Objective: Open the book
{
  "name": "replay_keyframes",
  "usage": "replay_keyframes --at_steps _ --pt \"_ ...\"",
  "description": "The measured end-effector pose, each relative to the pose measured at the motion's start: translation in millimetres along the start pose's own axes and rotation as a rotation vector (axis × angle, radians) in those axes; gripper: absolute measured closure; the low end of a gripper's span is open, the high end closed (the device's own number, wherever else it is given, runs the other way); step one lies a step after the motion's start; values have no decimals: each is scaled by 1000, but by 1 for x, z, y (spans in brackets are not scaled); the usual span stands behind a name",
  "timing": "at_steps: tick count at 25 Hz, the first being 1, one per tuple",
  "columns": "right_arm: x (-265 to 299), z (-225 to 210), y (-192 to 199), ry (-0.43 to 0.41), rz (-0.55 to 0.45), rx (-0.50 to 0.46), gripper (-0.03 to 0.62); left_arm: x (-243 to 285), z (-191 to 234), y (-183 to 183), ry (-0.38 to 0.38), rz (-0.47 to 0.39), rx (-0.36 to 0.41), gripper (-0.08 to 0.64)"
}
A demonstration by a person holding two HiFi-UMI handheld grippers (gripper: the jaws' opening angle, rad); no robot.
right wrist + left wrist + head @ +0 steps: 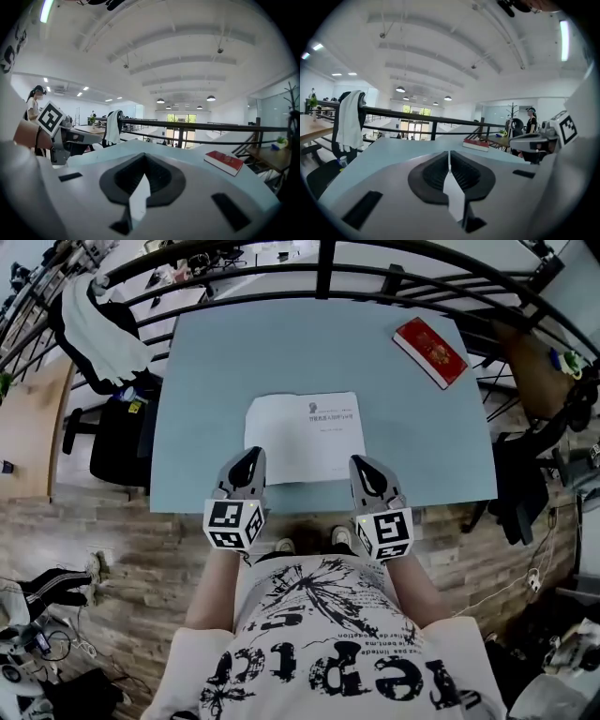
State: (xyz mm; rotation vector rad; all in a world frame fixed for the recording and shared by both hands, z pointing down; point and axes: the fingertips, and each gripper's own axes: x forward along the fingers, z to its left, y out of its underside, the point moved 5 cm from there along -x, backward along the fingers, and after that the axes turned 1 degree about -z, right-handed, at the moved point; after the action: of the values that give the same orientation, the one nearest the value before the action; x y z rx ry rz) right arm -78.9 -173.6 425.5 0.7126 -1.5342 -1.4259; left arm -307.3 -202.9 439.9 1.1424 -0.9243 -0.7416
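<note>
**Both grippers closed at near edge of white booklet, booklet shut**

- Left gripper (pixel 249 458): lower centre-left of the head view, tips over the lower-left corner of the booklet. In its own view (pixel 449 161) the black ribbed pads are pressed together and I see nothing clamped between them.
- Right gripper (pixel 360 465): lower centre-right of the head view, tips at the booklet's lower-right corner. Its own view (pixel 142 171) shows the same: pads together, nothing seen in the grip.
- The two grippers are roughly parallel and apart, each with its marker cube toward the person.
- Thin white paper booklet (pixel 305 432): centre of the head view, lying flat and closed on the table, small print in its upper right. I can't tell whether the gripper tips touch it.
- Flat light-blue rectangular table (pixel 281 343): fills the middle of the head view.
- Red hardcover book with gold emblem (pixel 429 352): upper right of the head view, closed, flat, angled, near the table's far right corner and well apart from the booklet. It also shows right of centre in the left gripper view (pixel 476 144) and at right in the right gripper view (pixel 224 162).
- Black metal railing (pixel 323 259): across the top of the frame, beyond the table.
- Black chair draped with white cloth (pixel 98 324): upper left.
</note>
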Motion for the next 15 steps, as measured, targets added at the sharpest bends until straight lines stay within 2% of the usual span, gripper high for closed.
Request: replay_keyframes --at_steps 3,9,15 --pt "-5 -12 -7 7 -32 -4 583 2 -20 -21 66 -57 17 535" --pt "-13 -28 -16 12 -68 -6 583 8 -51 -38 123 -99 104 538" --pt "-15 -38 -24 28 -104 -18 584 17 -64 -39 166 -103 46 540"
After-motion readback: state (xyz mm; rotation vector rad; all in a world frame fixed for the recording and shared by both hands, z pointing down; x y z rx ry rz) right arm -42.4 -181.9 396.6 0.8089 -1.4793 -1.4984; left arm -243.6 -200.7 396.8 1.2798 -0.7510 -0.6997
